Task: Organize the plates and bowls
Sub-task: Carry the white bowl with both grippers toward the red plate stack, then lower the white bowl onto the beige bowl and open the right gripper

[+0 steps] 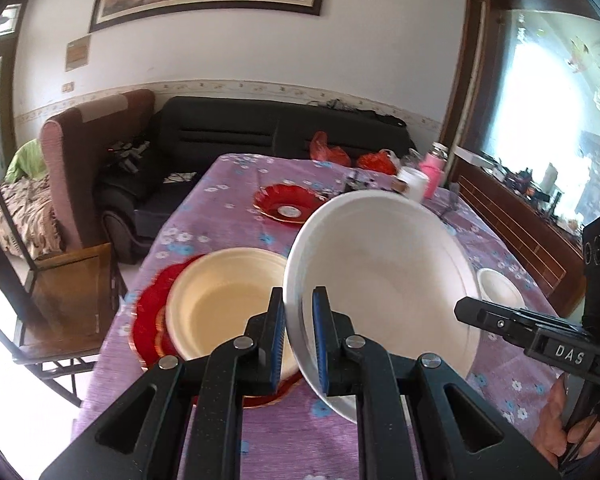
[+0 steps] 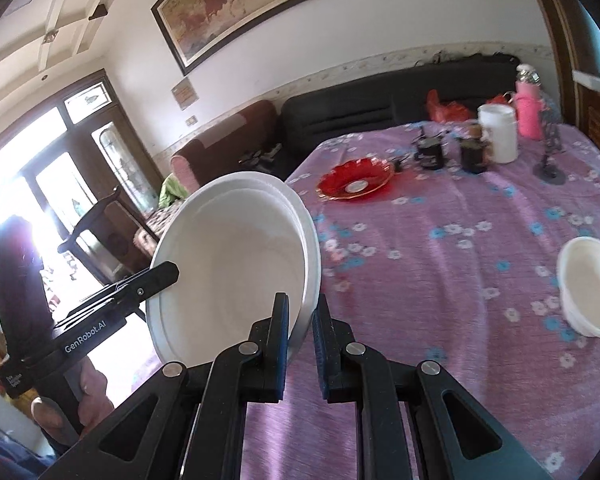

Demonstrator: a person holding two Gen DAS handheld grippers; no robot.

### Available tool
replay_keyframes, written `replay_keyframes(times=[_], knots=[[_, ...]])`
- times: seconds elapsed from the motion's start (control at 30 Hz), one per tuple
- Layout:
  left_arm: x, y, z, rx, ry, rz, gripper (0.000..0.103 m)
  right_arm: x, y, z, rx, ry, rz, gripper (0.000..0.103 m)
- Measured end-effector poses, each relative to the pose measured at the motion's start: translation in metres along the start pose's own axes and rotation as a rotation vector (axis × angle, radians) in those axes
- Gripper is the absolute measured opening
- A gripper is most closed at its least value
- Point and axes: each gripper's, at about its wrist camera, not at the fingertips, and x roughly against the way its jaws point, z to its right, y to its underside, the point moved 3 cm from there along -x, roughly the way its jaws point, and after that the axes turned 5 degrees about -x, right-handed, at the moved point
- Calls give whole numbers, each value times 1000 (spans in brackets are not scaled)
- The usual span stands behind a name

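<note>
Both grippers hold one large white bowl [image 1: 384, 280] tilted above the purple flowered table [image 1: 228, 200]. My left gripper [image 1: 298, 336] is shut on its near rim. My right gripper [image 2: 300, 336] is shut on the opposite rim of the bowl [image 2: 236, 264]; it shows at the right of the left wrist view [image 1: 500, 320]. A cream bowl [image 1: 228, 300] sits on a red plate [image 1: 150, 312] at the left. A second red plate [image 1: 286, 202] lies further back and also shows in the right wrist view [image 2: 356, 180]. A small white bowl [image 2: 590, 284] sits at the right.
Cups, a white jar [image 2: 498, 132] and a pink bottle [image 2: 530, 108] stand at the table's far end. A wooden chair [image 1: 60, 280] stands at the table's left edge. A black sofa [image 1: 260, 132] lies behind.
</note>
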Motion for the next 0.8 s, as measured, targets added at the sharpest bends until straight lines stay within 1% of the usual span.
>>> replay_keyframes(times=[0.03, 0.1, 0.3, 0.57, 0.8], knots=[[3, 0, -6, 10, -9, 4, 13, -5, -4, -3, -13, -26, -12, 13], [5, -2, -16, 28, -20, 9, 13, -12, -9, -10, -9, -40, -17, 13], [5, -2, -42, 68, -83, 10, 13, -36, -16, -34, 46, -30, -32, 13], [-6, -1, -67, 117, -107, -13, 13, -68, -20, -49, 72, -23, -68, 13], [-20, 3, -82, 151, -113, -46, 13, -92, -18, -48, 67, -14, -112, 13]])
